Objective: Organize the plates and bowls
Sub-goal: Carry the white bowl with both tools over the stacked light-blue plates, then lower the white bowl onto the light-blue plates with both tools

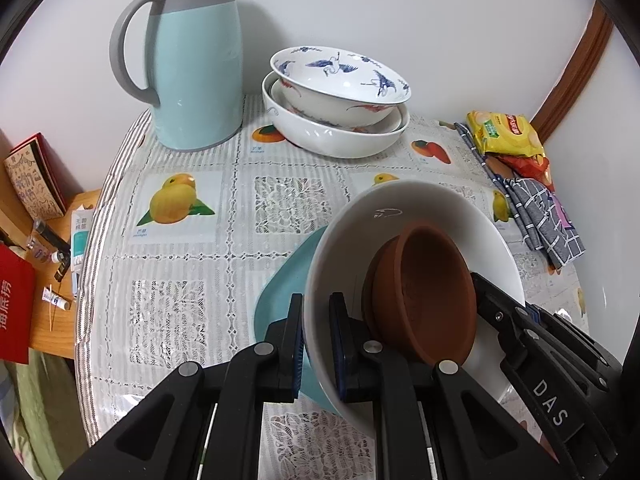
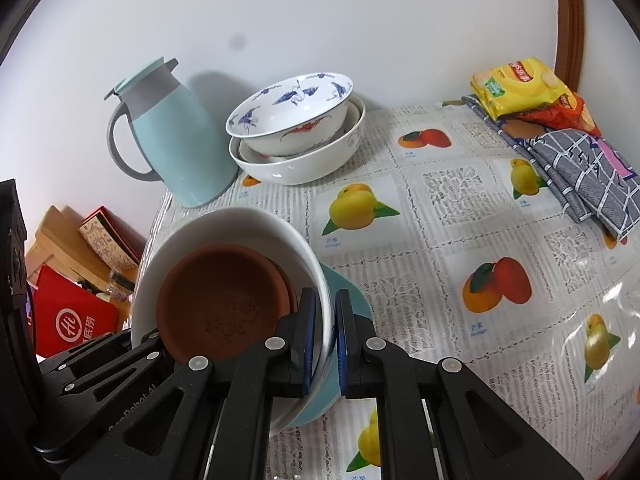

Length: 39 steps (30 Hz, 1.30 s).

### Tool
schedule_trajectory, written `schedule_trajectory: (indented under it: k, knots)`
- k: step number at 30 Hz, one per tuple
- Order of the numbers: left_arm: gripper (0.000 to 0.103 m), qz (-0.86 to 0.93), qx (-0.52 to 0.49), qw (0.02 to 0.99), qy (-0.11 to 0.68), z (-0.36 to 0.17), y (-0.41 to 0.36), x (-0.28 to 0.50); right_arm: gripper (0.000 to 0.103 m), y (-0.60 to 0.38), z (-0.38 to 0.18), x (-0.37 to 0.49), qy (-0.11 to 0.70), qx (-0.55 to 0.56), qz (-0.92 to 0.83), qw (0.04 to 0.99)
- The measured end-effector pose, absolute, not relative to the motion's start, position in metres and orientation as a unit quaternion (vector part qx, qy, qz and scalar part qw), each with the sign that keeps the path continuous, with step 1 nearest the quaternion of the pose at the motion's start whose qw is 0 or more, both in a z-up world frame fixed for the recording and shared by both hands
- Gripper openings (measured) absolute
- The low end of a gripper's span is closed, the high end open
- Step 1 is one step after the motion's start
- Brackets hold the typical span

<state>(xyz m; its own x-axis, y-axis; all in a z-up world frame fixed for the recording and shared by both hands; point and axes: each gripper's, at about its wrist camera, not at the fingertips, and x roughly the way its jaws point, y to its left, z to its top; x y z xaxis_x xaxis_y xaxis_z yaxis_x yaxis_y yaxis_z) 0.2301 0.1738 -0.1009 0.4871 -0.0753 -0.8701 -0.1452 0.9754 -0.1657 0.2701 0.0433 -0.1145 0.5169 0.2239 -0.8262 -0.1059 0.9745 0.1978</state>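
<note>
Left gripper point(image 1: 316, 344) clamped on white bowl point(image 1: 400, 208) rim; right gripper point(image 2: 325, 340) clamped on opposite rim. Brown bowl point(image 1: 428, 292) nested inside, teal plate point(image 1: 280, 280) beneath.

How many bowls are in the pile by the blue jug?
3, maybe more hidden. The crane bowl is on top, a rim of a second bowl peeks out under it, and the big white bowl sits at the bottom.

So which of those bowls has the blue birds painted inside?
The top bowl of the stack beside the jug. The white bowl held by both grippers is plain inside and holds a brown dish.
</note>
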Motion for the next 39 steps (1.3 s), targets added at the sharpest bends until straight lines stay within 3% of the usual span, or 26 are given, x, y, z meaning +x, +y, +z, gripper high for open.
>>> schedule_trajectory:
  k: [39]
  knots:
    - [0.012,0.022,-0.111,0.832,0.544,-0.155,0.178,0.252,0.011,0.041,-0.172,0.295,0.528,0.06,0.112,0.84]
